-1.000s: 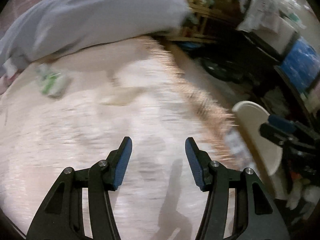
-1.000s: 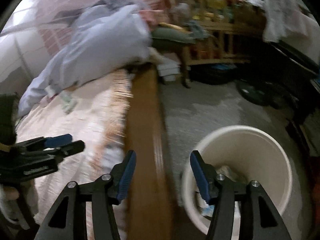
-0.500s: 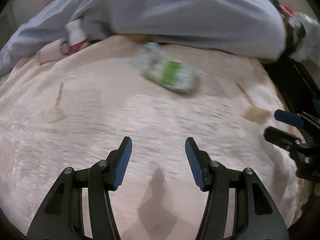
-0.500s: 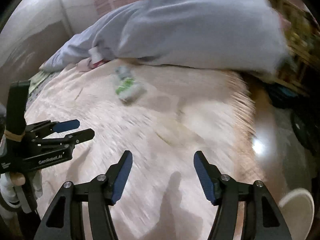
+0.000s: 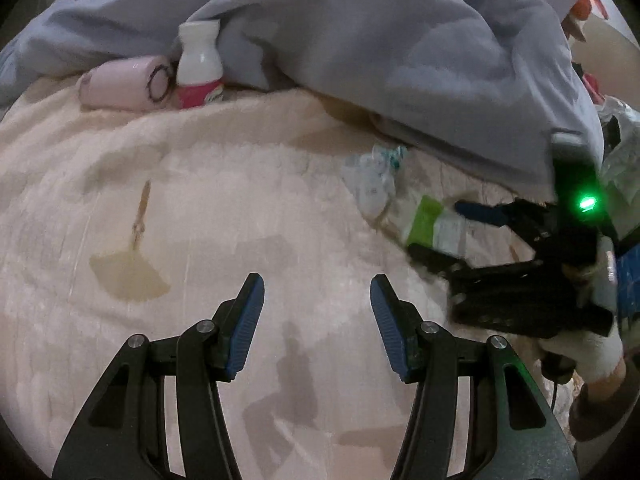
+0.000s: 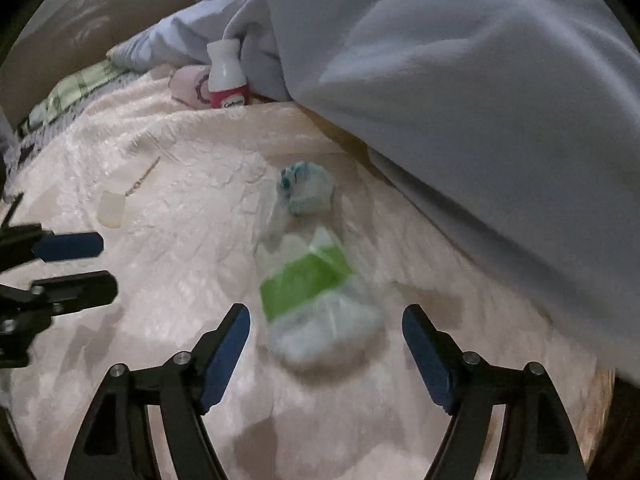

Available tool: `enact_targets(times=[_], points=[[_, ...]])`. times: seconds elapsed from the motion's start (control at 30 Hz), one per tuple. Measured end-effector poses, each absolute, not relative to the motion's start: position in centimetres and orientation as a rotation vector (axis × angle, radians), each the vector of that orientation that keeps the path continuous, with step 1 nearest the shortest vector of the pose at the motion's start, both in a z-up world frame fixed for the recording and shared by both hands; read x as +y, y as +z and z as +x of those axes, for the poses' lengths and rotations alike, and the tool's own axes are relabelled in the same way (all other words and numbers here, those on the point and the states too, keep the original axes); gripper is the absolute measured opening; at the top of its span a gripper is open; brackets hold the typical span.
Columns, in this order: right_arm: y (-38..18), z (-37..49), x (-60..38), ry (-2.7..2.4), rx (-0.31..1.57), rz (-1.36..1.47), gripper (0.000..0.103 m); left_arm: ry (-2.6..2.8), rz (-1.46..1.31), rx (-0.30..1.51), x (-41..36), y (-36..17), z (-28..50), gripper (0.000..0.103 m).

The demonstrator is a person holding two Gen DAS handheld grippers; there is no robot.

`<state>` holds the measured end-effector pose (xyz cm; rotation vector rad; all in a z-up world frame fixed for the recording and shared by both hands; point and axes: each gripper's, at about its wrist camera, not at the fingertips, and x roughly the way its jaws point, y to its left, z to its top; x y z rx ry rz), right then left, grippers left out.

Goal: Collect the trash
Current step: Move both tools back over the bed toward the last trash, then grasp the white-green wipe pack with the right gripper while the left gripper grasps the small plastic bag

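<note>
Crumpled plastic bottle (image 6: 308, 280) with a green label lies on the pink bedspread (image 6: 168, 240), just beside the grey duvet's (image 6: 460, 100) edge. Right gripper (image 6: 326, 354) spread wide, empty, straddling its base; left gripper (image 5: 316, 320) open, empty, over bare bedspread to the side

bottle (image 6: 308, 284): clear, green band | duvet (image 6: 460, 80): pale blue | bedspread (image 6: 160, 200): cream-pink | jar (image 6: 227, 76): white, magenta label
</note>
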<state>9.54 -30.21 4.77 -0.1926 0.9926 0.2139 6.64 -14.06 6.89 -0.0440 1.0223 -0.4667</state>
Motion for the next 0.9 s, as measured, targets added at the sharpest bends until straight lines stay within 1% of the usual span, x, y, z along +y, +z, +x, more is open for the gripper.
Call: enact_targets(times=[0.1,0.13,0.17,0.2,0.23,0.3,0.5,0.57,0.6,0.63,0.73,0.9], points=[[3.2,11.2,-30.0,0.218,1.034,-0.218,0.076,-0.486,-0.046,1.002,-15.1,6.9,8.0,0.054],[3.0,11.1,-30.4,0.223,1.026,-0.200,0.074,-0.491,-0.052,0.996,-15.2,6.9,8.4,0.054],[3.1,10.8,-30.7,0.221,1.007,-0.184,0.053,-0.498,-0.063,0.986,-15.8,6.8,9.0,0.054],[3.4,10.4,-31.1,0.216,0.992,-0.165,0.049,-0.502,-0.068,0.983,-16.1,6.8,9.3,0.054],[3.8,9.6,-31.7,0.217,0.987,-0.126,0.047,-0.511,-0.076,0.980,-16.8,6.6,9.9,0.054],[4.2,8.3,-32.6,0.238,0.995,-0.077,0.041,-0.515,-0.076,0.975,-17.9,6.2,10.8,0.054],[5.3,2.1,-35.8,0.208,1.006,-0.015,0.040,-0.469,-0.041,0.968,-22.0,4.5,12.7,0.054],[5.3,0.2,-36.8,0.216,1.004,0.038,0.040,-0.478,-0.069,0.983,-22.5,4.0,13.0,0.052],[5.3,-0.5,-37.1,0.213,1.003,0.051,0.040,-0.493,-0.089,0.993,-22.6,3.8,13.1,0.035],[5.2,-1.3,-37.2,0.213,1.001,0.060,0.040,-0.510,-0.098,1.013,-22.7,3.6,13.0,0.026],[5.4,-3.7,-37.2,0.216,0.983,0.091,0.040,-0.532,-0.089,1.027,-22.6,3.9,11.6,0.019],[6.4,-6.5,-37.2,0.204,0.945,0.117,0.040,-0.560,-0.053,1.036,-21.5,5.5,6.3,0.018]])
